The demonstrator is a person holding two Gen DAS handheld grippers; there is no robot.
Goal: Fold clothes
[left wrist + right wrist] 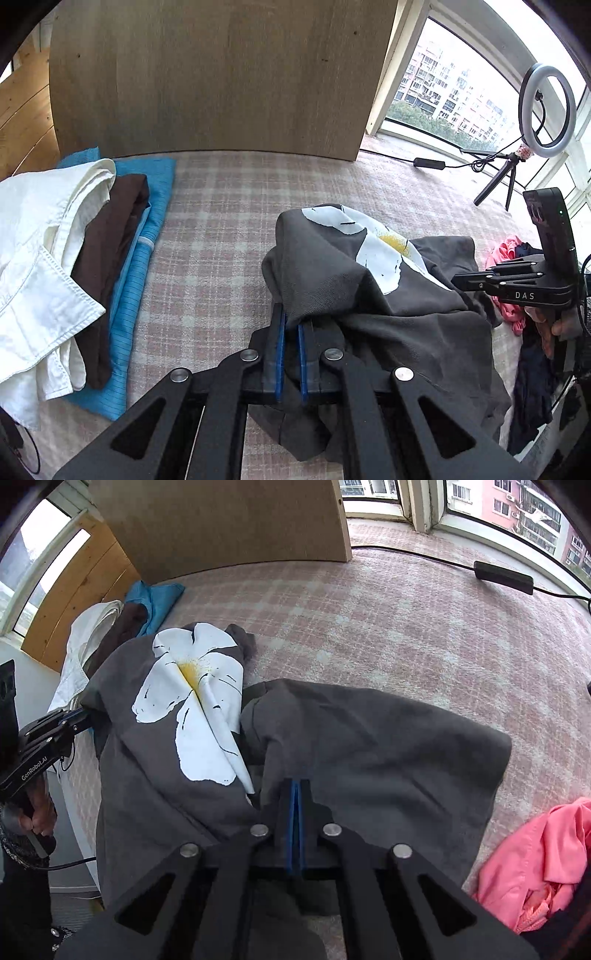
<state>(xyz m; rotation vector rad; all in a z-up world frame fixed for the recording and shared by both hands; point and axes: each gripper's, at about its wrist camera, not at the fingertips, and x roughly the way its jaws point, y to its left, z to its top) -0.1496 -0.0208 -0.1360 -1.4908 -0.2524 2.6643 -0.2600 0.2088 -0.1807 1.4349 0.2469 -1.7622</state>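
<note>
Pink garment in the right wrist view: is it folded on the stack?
No, the pink garment lies crumpled on the checked blanket, apart from it.

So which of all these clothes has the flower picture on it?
The dark grey garment that both grippers hold, with a white, yellow-centred flower. The folded white, brown and blue ones and the pink one look plain.

Dark grey garment (369, 738) (white flower print, yellow centre) on a pink plaid cover (406, 627).

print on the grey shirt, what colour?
White flower with a yellow centre on the grey shirt; right wrist view shows it best.
</note>
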